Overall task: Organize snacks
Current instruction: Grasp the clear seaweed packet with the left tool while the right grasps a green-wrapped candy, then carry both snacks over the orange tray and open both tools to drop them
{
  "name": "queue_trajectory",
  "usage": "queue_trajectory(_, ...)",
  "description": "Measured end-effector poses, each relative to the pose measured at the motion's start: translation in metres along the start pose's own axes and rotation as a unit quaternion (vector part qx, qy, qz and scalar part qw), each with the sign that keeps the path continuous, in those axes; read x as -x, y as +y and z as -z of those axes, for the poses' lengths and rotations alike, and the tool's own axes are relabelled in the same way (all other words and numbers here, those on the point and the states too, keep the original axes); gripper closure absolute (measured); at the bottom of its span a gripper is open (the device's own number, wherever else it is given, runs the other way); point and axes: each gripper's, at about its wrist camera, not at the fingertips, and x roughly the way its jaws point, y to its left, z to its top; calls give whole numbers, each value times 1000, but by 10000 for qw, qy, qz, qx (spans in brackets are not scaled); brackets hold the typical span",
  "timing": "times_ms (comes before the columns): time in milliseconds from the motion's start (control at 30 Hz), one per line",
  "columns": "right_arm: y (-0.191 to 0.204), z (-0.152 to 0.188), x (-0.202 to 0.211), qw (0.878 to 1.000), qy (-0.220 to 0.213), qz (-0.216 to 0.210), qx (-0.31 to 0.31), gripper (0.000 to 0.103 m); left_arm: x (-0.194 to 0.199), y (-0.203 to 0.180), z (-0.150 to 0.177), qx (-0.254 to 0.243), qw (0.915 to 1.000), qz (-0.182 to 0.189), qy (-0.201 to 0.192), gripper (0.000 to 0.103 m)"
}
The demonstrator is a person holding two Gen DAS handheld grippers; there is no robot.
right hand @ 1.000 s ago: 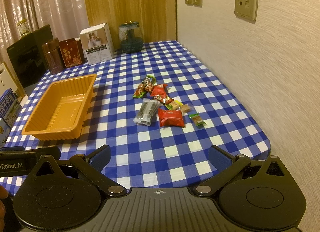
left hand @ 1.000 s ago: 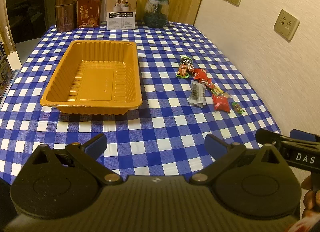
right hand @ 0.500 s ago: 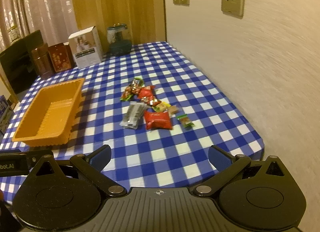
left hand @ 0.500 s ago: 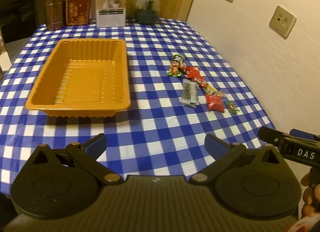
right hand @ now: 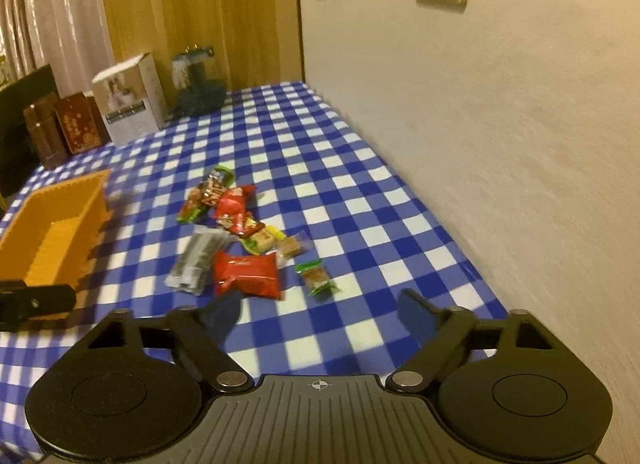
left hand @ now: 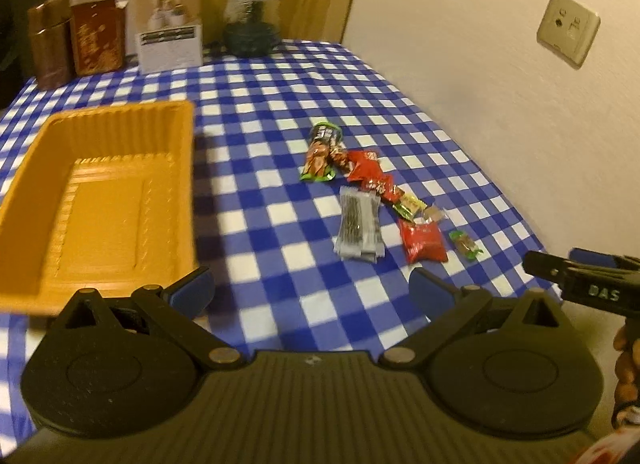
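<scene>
Several wrapped snacks lie in a loose row on the blue checked tablecloth: a clear grey packet, a red pouch, a small green sweet and red and green packets behind them. An empty orange tray sits left of them. My left gripper is open over the cloth near the tray's corner. My right gripper has nothing between its fingers; its jaws are closing just short of the red pouch and green sweet.
Two brown tins, a white box and a glass jar stand along the table's far edge. A wall with sockets runs along the right side. The right gripper's body shows at the left view's right edge.
Both grippers have moved forward and down toward the table, so the snacks and tray look larger. The right gripper's jaws have narrowed; the left gripper's jaws stay wide.
</scene>
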Motion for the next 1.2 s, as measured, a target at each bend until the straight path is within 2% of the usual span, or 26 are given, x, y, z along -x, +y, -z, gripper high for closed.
queue_trajectory(333,-15,-7,-76,9975,232,-330,578,55,-61,-10,-18,-441,9989,20,183,14)
queue_trajectory(600,-16,-6,-110,9943,424,-492,850,67,-90,-21,-22,-871,9960,32,218,15)
queue_trajectory(700,-14,-5,-116,9937,461,-512,879,82,-100,-23,-24,-907,9955,75,253,18)
queue_trajectory(867,-16,-5,-116,9954,406,-464,733,82,-113,-27,-28,-971,9946,242,273,23)
queue_trajectory(1000,-18,-4,-112,9966,366,-418,608,82,-126,-31,-31,-1015,9937,355,301,35)
queue_trajectory(1200,-19,-4,-107,9975,334,-384,482,82,-144,-39,-35,-1025,9928,506,356,47)
